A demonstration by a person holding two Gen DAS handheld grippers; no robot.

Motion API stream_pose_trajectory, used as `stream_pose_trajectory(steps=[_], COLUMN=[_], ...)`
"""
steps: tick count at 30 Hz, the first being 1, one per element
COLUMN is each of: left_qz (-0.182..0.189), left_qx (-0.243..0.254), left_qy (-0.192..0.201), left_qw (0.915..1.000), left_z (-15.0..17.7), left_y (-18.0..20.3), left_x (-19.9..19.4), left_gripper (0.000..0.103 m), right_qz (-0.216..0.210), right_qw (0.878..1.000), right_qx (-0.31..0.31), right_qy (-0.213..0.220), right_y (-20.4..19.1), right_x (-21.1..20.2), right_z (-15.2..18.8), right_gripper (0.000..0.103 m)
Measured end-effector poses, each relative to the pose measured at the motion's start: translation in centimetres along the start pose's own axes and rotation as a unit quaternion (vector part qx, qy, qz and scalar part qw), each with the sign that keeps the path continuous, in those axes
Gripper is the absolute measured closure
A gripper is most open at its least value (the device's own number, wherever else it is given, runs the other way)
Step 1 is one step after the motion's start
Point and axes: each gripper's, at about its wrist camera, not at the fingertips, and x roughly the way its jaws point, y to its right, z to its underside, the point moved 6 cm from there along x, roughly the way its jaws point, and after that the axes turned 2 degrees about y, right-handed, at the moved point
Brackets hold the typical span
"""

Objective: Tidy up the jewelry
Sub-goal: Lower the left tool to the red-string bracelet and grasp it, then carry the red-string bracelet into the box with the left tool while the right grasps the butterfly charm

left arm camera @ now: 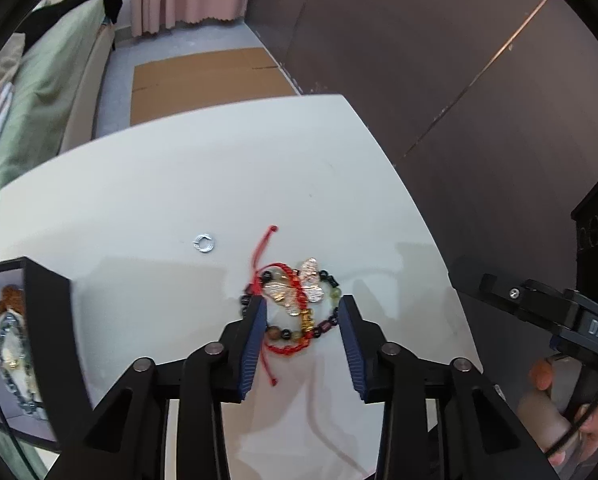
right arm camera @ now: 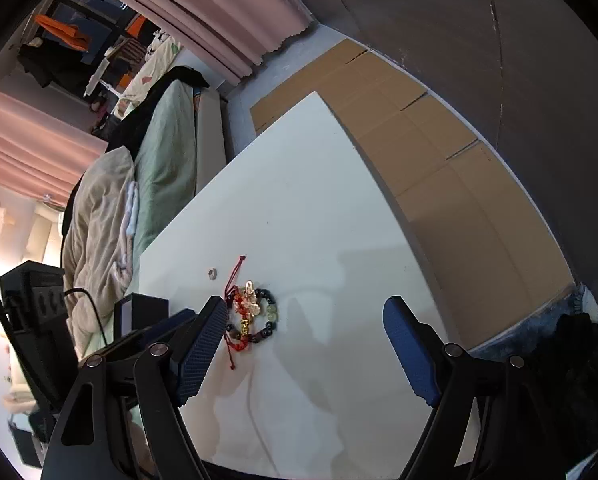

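Left gripper (left arm camera: 303, 312) straddles the jewelry pile on the white table (left arm camera: 179, 184), jaws apart, not pressing. "DAS" shows on the right gripper (right arm camera: 303, 320), jaws wide, empty. Beaded bracelet (left arm camera: 287, 334), red cord bracelet (left arm camera: 289, 346) and gold butterfly (left arm camera: 299, 288) overlap; beyond, a silver ring (left arm camera: 204, 243). Jewelry box (left arm camera: 19, 344) contents are cropped.

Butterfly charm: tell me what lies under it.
The butterfly charm rests on a red cord bracelet and a bead bracelet, all on the white table. Parts beneath it are hidden.
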Motion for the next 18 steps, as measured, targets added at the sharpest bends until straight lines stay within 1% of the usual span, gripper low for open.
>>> stream_pose_trajectory(steps=[1, 3, 4, 7, 9, 10, 11, 12, 14, 18], left_qz=[0.002, 0.003, 0.001, -0.013, -0.031, -0.033, -0.036, -0.044, -0.03, -0.022], left_qx=[-0.001, -0.004, -0.005, -0.003, 0.003, 0.004, 0.008, 0.011, -0.004, -0.002], left_qy=[-0.005, -0.013, -0.016, -0.029, -0.042, -0.04, -0.034, -0.037, -0.035, -0.007], left_qw=[1.0, 0.9999, 0.9999, 0.9995, 0.9986, 0.9986, 0.9988, 0.9983, 0.9989, 0.9997], left_z=[0.1, 0.2, 0.3, 0.7, 1.2, 1.3, 1.3, 1.4, 1.3, 0.7], left_y=[0.2, 0.6, 0.7, 0.8, 0.7, 0.6, 0.7, 0.5, 0.1, -0.8], left_x=[0.4, 1.2, 1.5, 2.6, 3.6, 3.7, 3.6, 3.7, 3.3, 1.0], left_gripper=[0.072, 0.075, 0.076, 0.078, 0.079, 0.082, 0.09, 0.094, 0.095, 0.095], right_qz=[0.0, 0.002, 0.002, 0.003, 0.004, 0.004, 0.005, 0.006, 0.005, 0.005], right_qw=[1.0, 1.0, 1.0, 1.0, 1.0, 1.0, 1.0, 1.0, 1.0, 1.0], right_qx=[0.002, 0.006, 0.011, 0.017, 0.017, 0.016, 0.015, 0.012, 0.007, -0.006], right_qy=[0.0, -0.002, -0.005, -0.008, -0.008, -0.009, -0.009, -0.01, -0.014, -0.021], right_y=[0.1, 0.3, 0.4, 0.6, 0.5, 0.4, 0.2, 0.0, -0.5, -1.6], right_x=[0.0, 0.2, 0.3, 0.4, 0.5, 0.6, 0.7, 0.8, 1.2, 1.9], right_z=[0.0, -0.1, -0.1, 0.0, 0.1, 0.1, 0.1, 0.2, 0.3, 0.5], right_gripper=[0.021, 0.023, 0.025, 0.026, 0.026, 0.026, 0.026, 0.026, 0.03, 0.031])
